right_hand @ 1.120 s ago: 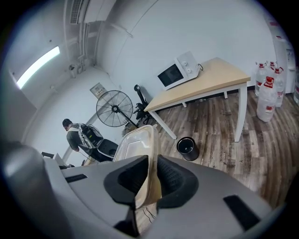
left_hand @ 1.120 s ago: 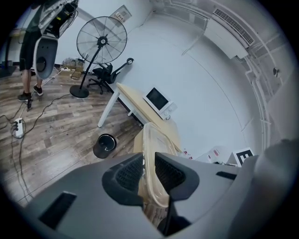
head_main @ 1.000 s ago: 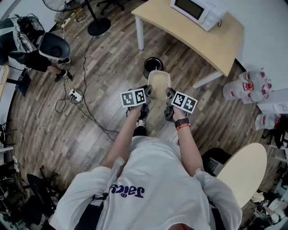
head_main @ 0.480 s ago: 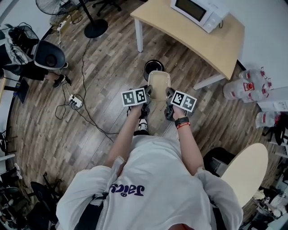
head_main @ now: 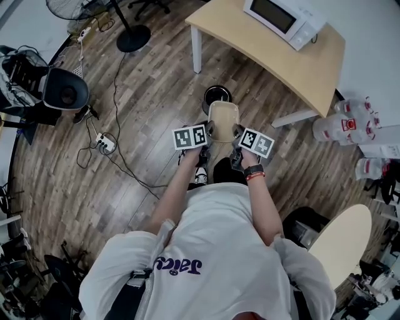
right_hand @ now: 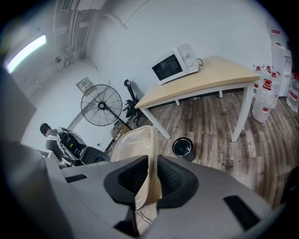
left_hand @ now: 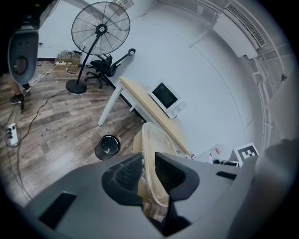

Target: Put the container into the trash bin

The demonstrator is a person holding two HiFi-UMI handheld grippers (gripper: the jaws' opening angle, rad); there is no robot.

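Two tools: left tool (left_hand: 148, 172) and right tool (right_hand: 152, 181), each clamped narrowly on opposite rims of one translucent beige plastic container (head_main: 224, 120). One round black trash bin (head_main: 215, 94) just ahead of tools.

A plain office room: microwave (head_main: 284, 19) on a table (head_main: 250, 44), office chair (left_hand: 105, 65), standing fan (left_hand: 100, 29).

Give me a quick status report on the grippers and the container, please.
Left gripper and right gripper both shut on the translucent beige rectangular plastic container. Container held just short of small round black trash bin. Nothing seen between them.
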